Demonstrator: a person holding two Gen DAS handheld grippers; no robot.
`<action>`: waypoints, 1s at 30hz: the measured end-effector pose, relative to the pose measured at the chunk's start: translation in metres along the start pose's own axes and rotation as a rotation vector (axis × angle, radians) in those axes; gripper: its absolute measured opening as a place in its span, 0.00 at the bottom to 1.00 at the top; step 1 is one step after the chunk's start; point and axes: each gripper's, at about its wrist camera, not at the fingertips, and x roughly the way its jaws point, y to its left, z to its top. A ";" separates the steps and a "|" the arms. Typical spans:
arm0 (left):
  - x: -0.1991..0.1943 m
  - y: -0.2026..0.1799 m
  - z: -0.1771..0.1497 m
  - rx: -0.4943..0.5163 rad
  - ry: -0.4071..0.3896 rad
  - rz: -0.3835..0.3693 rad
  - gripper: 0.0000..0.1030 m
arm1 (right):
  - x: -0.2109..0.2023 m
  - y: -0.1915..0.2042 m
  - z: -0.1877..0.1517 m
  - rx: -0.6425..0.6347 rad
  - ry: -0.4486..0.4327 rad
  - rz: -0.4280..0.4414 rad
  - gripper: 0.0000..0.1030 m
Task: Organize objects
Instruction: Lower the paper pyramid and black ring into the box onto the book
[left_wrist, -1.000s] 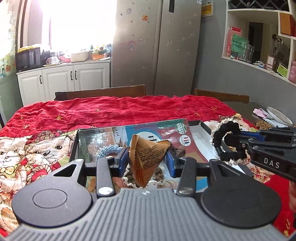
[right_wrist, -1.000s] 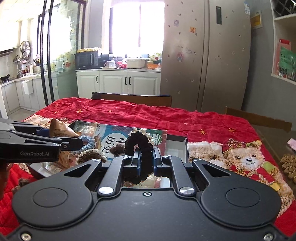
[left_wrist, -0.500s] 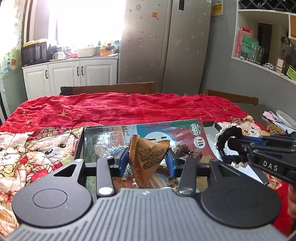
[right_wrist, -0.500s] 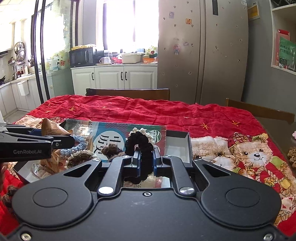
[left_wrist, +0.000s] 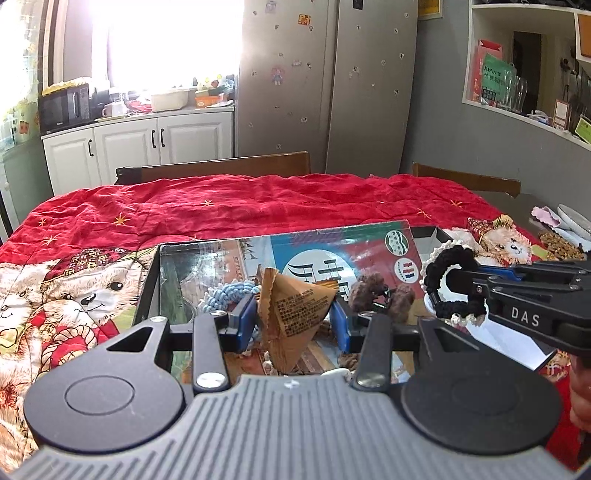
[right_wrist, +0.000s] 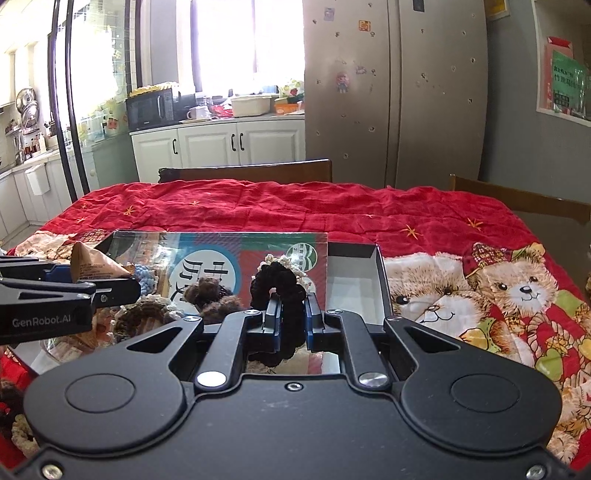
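Claws are both loaded over the open box (left_wrist: 155, 280) that sits on the red-clothed desk (left_wrist: 258, 206). Left claw (left_wrist: 293, 317) is clamped on a brown triangular paper packet (left_wrist: 291, 310), its blue pads pressing the packet's two sides, the packet's point hanging down between them. Right claw (right_wrist: 290, 317) is pinched nearly closed on a black crocheted scrunchie (right_wrist: 277, 284), whose loop stands up above the pads and whose lower part droops below them.

Box contents, as far as visible: a blue knitted scrunchie (left_wrist: 225, 295) toward the left, brown fuzzy hair ties (left_wrist: 380, 291) near the middle, and a printed card (left_wrist: 332, 254) leaning along the back wall. A white compartment (right_wrist: 351, 280) at the box's right end appears bare.

Assessment: the step in hand looks like placement of both items into the box. Recommended conduct:
- Bring each claw low over its chosen spot before opening; a high release would let the light packet tumble.
- Keep the two claws apart, since they work close together over one box.
- Open the right claw fully; soft yarn may cling to a pad.
- Group the scrunchie with the other hair ties, and give the packet its own section.

Hazard: the leaning card may be knocked over by either claw.
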 end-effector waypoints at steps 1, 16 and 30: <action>0.001 -0.001 -0.001 0.006 0.001 0.003 0.46 | 0.002 0.000 -0.001 0.001 0.003 0.000 0.11; 0.010 -0.002 -0.004 0.030 0.010 0.019 0.46 | 0.019 0.001 -0.010 0.007 0.046 0.011 0.11; 0.016 -0.005 -0.007 0.062 0.019 0.041 0.46 | 0.030 -0.002 -0.014 0.024 0.072 0.012 0.11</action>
